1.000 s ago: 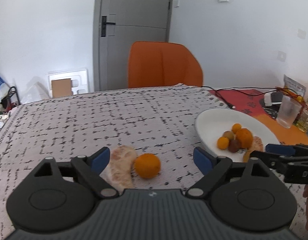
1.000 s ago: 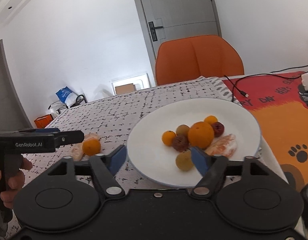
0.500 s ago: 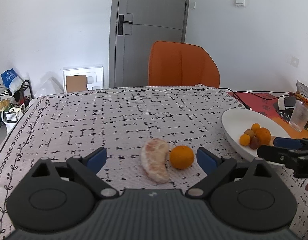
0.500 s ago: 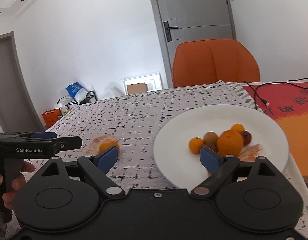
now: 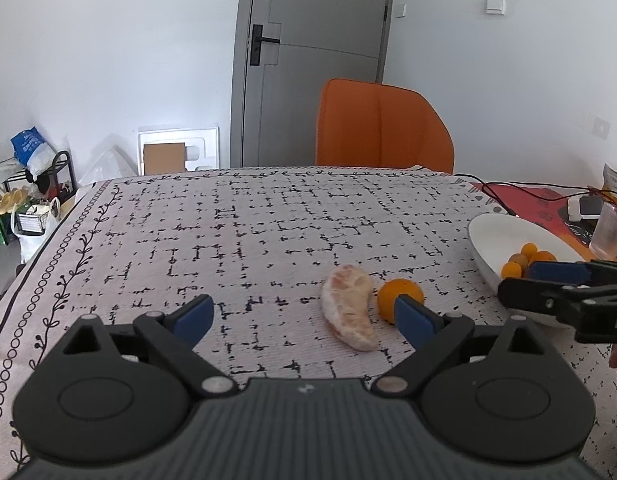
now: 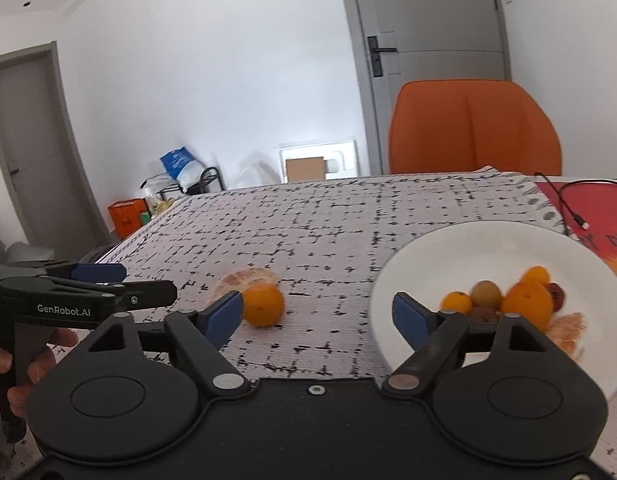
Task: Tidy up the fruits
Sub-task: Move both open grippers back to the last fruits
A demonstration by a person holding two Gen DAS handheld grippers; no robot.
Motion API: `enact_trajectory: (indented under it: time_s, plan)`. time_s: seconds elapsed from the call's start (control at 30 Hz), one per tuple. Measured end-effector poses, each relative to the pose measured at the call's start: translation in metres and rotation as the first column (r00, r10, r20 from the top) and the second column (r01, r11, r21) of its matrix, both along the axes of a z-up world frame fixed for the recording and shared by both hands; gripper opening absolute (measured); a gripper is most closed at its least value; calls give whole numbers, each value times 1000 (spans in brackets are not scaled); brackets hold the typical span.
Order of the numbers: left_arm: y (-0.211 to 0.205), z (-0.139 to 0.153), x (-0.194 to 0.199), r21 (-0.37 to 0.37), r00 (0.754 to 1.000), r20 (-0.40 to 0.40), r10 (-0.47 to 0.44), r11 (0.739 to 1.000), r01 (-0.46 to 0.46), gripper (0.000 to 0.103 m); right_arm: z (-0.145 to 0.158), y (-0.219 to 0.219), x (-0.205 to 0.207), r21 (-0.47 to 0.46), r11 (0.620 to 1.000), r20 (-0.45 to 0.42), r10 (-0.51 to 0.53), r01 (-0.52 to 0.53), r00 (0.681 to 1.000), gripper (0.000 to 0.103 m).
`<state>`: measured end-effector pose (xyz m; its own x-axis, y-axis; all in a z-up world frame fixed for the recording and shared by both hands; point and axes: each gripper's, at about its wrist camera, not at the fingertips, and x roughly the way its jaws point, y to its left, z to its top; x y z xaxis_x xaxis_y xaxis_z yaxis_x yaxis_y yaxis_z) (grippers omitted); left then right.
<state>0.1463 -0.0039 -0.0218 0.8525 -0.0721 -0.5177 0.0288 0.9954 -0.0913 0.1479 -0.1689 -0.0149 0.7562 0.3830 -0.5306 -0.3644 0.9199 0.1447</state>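
**Both jaws spread wide, nothing held**

Left gripper hovers low over the counter, jaws wide apart and empty; peeled segment and orange lie just ahead; right gripper, released too, faces the plate of fruit.

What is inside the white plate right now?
The white plate holds a large orange, small orange fruits, brownish and reddish fruits and a peeled citrus segment. The right gripper covers the plate's near part.
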Motion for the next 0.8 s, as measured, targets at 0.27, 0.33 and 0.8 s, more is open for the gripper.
enact_trajectory:
  time_s: [0.27,0.33,0.8]
  plan:
    - [8,-4,3,-9,1000,-7,5,1000,-5,96,-8,19,12,-12,999,-47,51,-52,998,68]
    - [12,-6,6,-14,1000,-21,9,1000,-10,96,-10,24,16,-18,998,-55,64,-65,996,67]
    - [29,-19,20,-62,999,-40,1,998,-3,95,-23,53,43,-57,991,-125,113,-121,986,57]
